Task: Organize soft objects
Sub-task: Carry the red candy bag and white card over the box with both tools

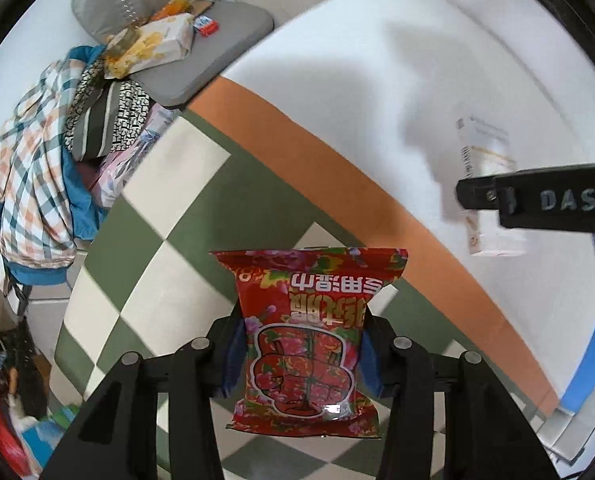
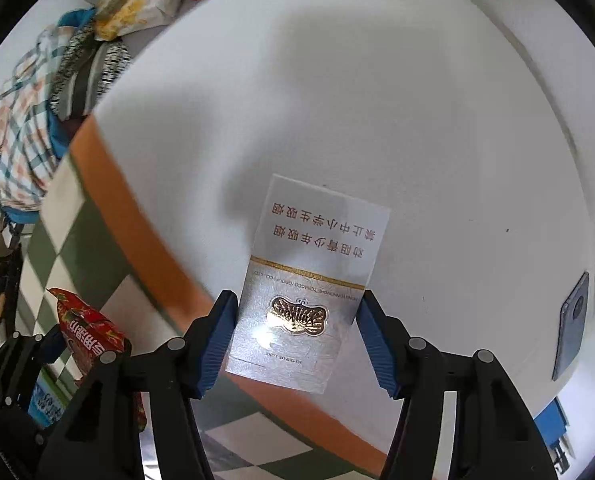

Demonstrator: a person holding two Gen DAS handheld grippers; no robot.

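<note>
My left gripper [image 1: 297, 356] is shut on a red flowered soft packet [image 1: 309, 336] and holds it above the green-and-white checkered cloth [image 1: 177, 220]. The packet also shows in the right wrist view [image 2: 89, 336] at lower left. My right gripper [image 2: 297, 340] is shut on a white and silver cigarette pack [image 2: 313, 276] with a gold emblem, held over the white surface [image 2: 377, 100]. The same pack [image 1: 485, 168] and the right gripper's finger show at the right of the left wrist view.
An orange band [image 1: 337, 168] runs between the checkered cloth and the white surface. At upper left, a grey cushion [image 1: 217, 40] carries snack bags and bottles [image 1: 153, 36]; plaid clothes [image 1: 33, 168] hang beside it. A grey phone [image 2: 573, 320] lies at right.
</note>
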